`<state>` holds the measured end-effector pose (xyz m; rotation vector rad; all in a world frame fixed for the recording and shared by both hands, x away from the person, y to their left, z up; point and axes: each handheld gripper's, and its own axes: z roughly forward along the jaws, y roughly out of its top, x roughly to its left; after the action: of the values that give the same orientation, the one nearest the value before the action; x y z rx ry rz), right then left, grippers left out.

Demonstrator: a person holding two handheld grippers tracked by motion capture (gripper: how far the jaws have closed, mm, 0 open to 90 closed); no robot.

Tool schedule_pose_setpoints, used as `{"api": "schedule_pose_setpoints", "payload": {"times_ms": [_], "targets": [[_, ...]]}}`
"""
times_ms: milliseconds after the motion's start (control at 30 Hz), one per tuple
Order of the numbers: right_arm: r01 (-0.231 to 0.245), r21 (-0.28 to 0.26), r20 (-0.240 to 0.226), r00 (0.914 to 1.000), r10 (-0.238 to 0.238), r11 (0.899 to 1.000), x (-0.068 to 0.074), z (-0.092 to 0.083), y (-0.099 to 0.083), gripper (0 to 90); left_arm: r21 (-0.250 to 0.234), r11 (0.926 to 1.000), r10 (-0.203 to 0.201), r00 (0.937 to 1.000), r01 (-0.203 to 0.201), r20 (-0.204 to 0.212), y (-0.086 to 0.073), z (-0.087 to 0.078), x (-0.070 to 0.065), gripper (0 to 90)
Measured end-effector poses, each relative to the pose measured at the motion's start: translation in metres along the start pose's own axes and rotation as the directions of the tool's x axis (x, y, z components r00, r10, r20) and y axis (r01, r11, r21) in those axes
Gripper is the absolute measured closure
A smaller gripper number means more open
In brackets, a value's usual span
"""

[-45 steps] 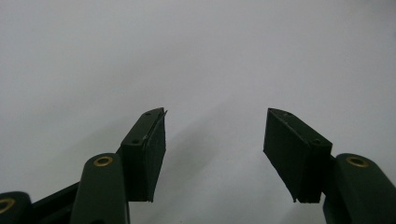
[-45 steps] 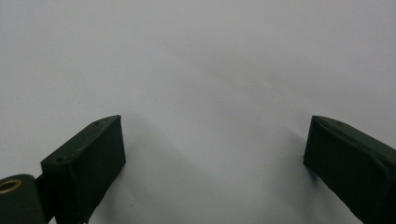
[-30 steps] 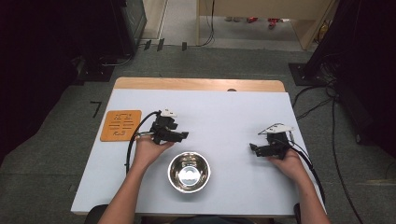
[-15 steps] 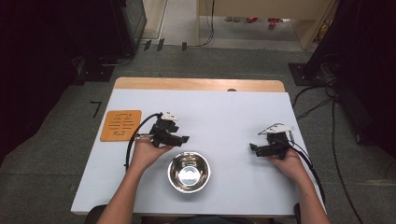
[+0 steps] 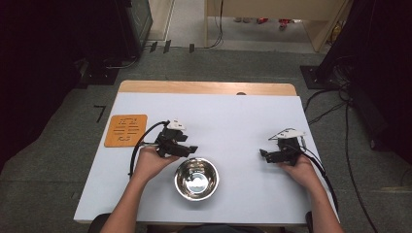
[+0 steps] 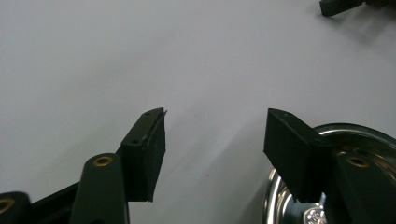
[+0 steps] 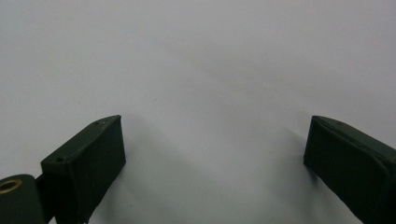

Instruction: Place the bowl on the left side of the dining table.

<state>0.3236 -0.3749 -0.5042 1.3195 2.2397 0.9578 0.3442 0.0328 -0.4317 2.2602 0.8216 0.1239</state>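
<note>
A shiny steel bowl [image 5: 197, 178] sits near the table's front edge, between the person's two hands. My left gripper [image 5: 190, 148] rests just behind the bowl's left rim, open, with nothing between its jaws. In the left gripper view its gap [image 6: 215, 135] lies over bare white table, and the steel bowl [image 6: 369, 140] shows behind the right jaw. My right gripper [image 5: 263, 154] sits at the right of the table, pointing left, open and holding nothing. The right gripper view has the wide gap [image 7: 215, 149] over plain table.
An orange mat [image 5: 126, 130] with slots lies at the table's left. The white table [image 5: 233, 116] has a wooden strip [image 5: 204, 87] along its far edge. Cables [image 5: 138, 148] trail from both grippers. Dark equipment stands on the floor around the table.
My left gripper has edged a little to the right, toward the bowl's rim. The right gripper and the bowl have stayed put.
</note>
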Motion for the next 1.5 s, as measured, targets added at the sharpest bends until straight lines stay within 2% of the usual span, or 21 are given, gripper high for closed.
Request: {"api": "schedule_pose_setpoints", "payload": {"times_ms": [333, 567, 933, 1100, 1500], "targets": [[0.000, 0.000, 0.000, 1.0000, 0.000, 1.000, 0.000, 0.000, 0.000, 4.8, 0.006, 0.9999, 0.014, 0.9998, -0.014, 0.016, -0.005, -0.004, -0.006, 40.7], [0.000, 0.000, 0.000, 1.0000, 0.000, 1.000, 0.000, 0.000, 0.000, 4.8, 0.018, 0.9995, 0.025, 0.9991, -0.026, 0.034, -0.008, -0.006, -0.009, 38.1], [0.000, 0.000, 0.000, 1.0000, 0.000, 1.000, 0.000, 0.000, 0.000, 4.8, 0.048, 0.9977, 0.045, 0.9978, -0.048, 0.049, -0.013, -0.002, -0.014, 38.7], [0.000, 0.000, 0.000, 1.0000, 0.000, 1.000, 0.000, 0.000, 0.000, 4.8, 0.096, 0.9921, 0.074, 0.9951, -0.081, 0.066, -0.014, 0.007, -0.019, 40.2], [0.000, 0.000, 0.000, 1.0000, 0.000, 1.000, 0.000, 0.000, 0.000, 4.8, 0.168, 0.9809, 0.084, 0.9928, -0.098, 0.085, -0.017, 0.019, -0.021, 44.5]]}}
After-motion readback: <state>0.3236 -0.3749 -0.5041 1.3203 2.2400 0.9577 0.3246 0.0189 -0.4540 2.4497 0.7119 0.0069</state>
